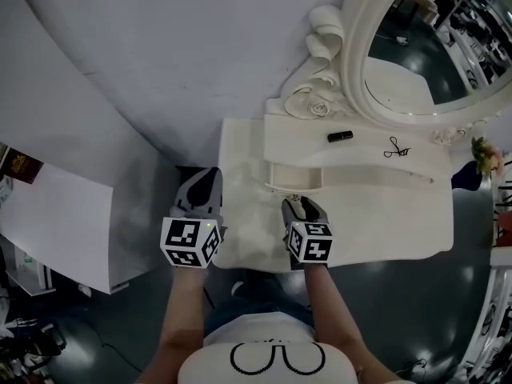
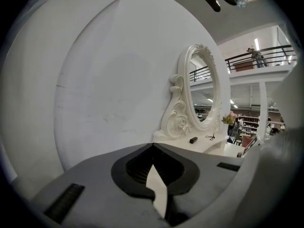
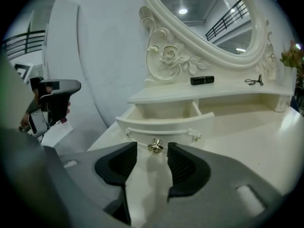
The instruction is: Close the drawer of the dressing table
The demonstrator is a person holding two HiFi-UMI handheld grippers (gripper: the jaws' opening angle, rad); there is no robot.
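The white dressing table [image 1: 384, 214] has its small drawer [image 1: 294, 178] pulled out under the shelf. In the right gripper view the curved drawer front [image 3: 164, 125] faces me with a brass knob [image 3: 155, 146] at its middle. My right gripper [image 3: 152, 152] is open; the knob sits just ahead of the gap between its fingertips, and neither pad touches it. In the head view this right gripper [image 1: 302, 205] points at the drawer front. My left gripper [image 1: 210, 176] hangs off the table's left edge, holding nothing. Its tips meet in the left gripper view [image 2: 153, 146].
An oval mirror [image 1: 416, 46] in a carved white frame stands at the back. A black tube [image 1: 340, 136] and a small black tool [image 1: 396, 149] lie on the shelf above the drawer. Flowers [image 1: 486, 154] stand at the right end. A curved white wall runs behind.
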